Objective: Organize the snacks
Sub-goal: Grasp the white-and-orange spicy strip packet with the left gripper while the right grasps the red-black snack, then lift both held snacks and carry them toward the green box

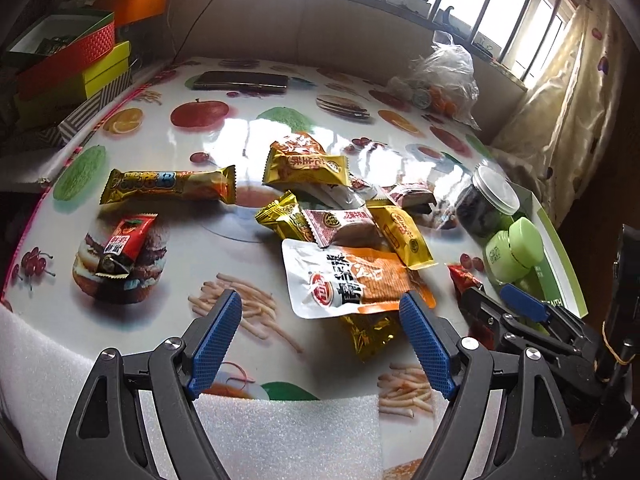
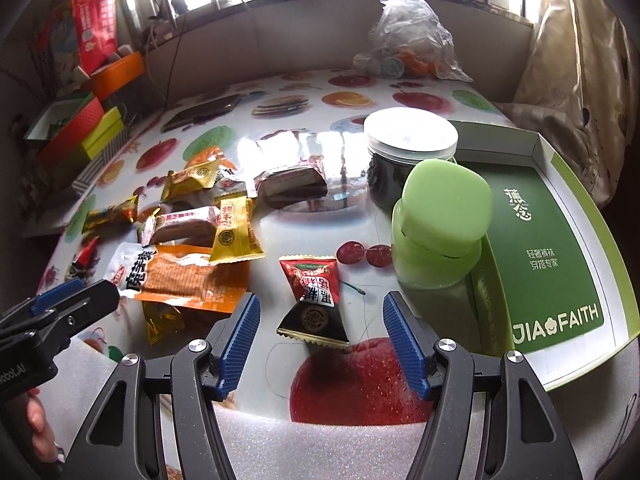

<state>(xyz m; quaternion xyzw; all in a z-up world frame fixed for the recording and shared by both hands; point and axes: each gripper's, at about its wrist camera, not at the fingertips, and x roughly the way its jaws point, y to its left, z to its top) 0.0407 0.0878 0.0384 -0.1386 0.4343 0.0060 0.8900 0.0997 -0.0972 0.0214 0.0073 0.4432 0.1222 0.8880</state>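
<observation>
A pile of wrapped snacks lies mid-table on the fruit-print cloth: a white-and-orange pouch [image 1: 352, 276] [image 2: 188, 276], yellow packets [image 1: 308, 166] and a pink-white bar [image 2: 184, 224]. A long gold bar [image 1: 168, 186] and a red-black packet [image 1: 120, 248] lie apart to the left. My left gripper [image 1: 320, 304] hangs open over the pouch's near edge, its pads clear of it. My right gripper [image 2: 320, 300] is open, with another red-black packet [image 2: 314, 300] lying on the table between its fingers, untouched. A shallow green box [image 2: 540, 260] stands at the right.
A green jar [image 2: 440, 220] and a clear white-lidded jar [image 2: 408, 140] stand beside the green box. At the back are a plastic bag [image 1: 444, 76] and a dark phone [image 1: 240, 80]. Stacked coloured boxes [image 1: 68, 68] sit off the table's left. White foam [image 1: 280, 432] lies at the near edge.
</observation>
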